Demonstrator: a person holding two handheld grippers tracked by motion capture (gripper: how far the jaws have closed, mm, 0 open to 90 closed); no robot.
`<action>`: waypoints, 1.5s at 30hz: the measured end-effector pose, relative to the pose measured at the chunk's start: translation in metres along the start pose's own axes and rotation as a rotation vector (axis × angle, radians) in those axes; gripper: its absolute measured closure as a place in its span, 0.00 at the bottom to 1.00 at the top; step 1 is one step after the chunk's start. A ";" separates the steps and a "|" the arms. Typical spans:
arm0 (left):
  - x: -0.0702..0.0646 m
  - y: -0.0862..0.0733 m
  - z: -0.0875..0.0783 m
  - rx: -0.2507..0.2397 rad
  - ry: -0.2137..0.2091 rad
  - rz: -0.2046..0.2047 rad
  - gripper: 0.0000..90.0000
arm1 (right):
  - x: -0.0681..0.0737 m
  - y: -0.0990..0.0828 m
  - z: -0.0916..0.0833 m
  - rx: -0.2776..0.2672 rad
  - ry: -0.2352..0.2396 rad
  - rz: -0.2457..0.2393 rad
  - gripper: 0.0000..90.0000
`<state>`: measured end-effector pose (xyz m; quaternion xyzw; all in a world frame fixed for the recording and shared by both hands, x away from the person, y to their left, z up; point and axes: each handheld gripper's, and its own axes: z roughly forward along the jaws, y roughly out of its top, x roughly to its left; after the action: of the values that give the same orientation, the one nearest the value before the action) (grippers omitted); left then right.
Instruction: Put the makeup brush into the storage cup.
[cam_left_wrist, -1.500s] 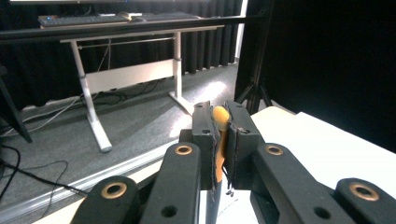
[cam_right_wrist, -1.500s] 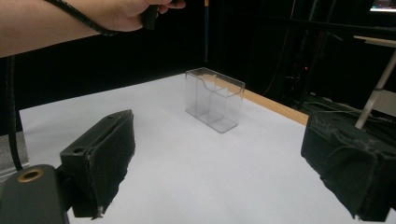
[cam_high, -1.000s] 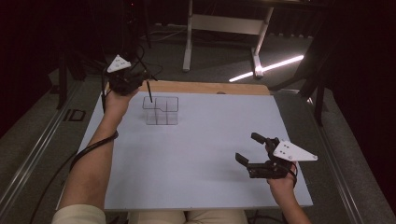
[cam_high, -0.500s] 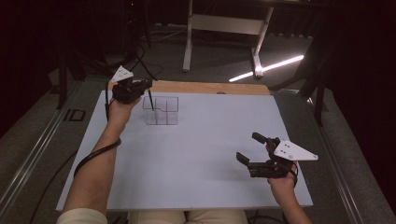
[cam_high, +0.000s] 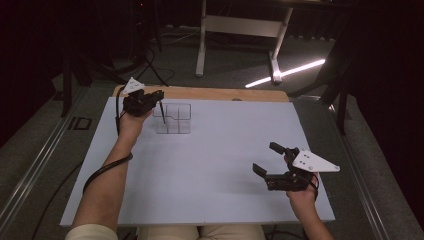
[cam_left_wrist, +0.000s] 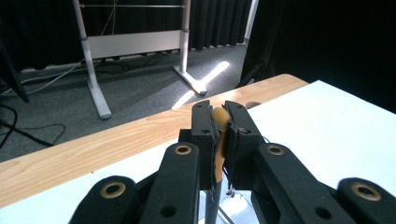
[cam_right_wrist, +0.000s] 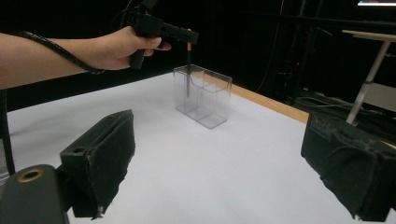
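A white table top (cam_high: 200, 170) with a wooden strip along its far edge is seen from above, with two forearms entering from the near side. At the far left of the table, the left gripper (cam_high: 161, 95) is held over a clear plastic organiser box (cam_high: 173, 119) that is divided into compartments. The jaws of this gripper are clamped narrowly on the top of a pencil (cam_high: 162, 111), which hangs upright, point downward. In the right gripper view the pencil (cam_right_wrist: 187, 70) is shown with a yellow-orange top and a dark lower part, and its lower end is seen inside the walls of the box (cam_right_wrist: 203, 95), in a compartment on the side nearest the left hand; which compartment exactly cannot be told. In the left gripper view, the yellow-orange pencil end (cam_left_wrist: 221, 122) is pinched between the two black jaws of the gripper (cam_left_wrist: 221, 140), with the wooden table edge and a grey floor behind.

The right gripper (cam_high: 272, 160) is held low over the near right part of the table, well apart from the box. Its jaws are spread wide and nothing is gripped between them. In its own view the two black padded jaws of the gripper (cam_right_wrist: 219, 163) are set far apart, framing the box and the left hand (cam_right_wrist: 119, 46) beyond.
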<state>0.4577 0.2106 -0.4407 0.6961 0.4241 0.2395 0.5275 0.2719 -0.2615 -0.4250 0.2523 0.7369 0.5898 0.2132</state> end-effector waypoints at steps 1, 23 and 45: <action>0.000 -0.001 0.000 0.000 -0.003 -0.003 0.93 | 0.000 0.000 0.000 0.001 0.000 0.000 0.11; -0.011 0.019 -0.010 0.053 0.048 -0.065 0.09 | 0.000 0.002 -0.001 -0.003 -0.006 -0.004 0.11; -0.028 0.021 -0.054 0.027 -0.040 -0.005 0.01 | -0.002 -0.001 -0.001 0.014 -0.018 -0.001 0.11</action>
<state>0.4077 0.2140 -0.4004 0.7068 0.4183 0.2186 0.5270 0.2734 -0.2637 -0.4262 0.2587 0.7393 0.5821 0.2185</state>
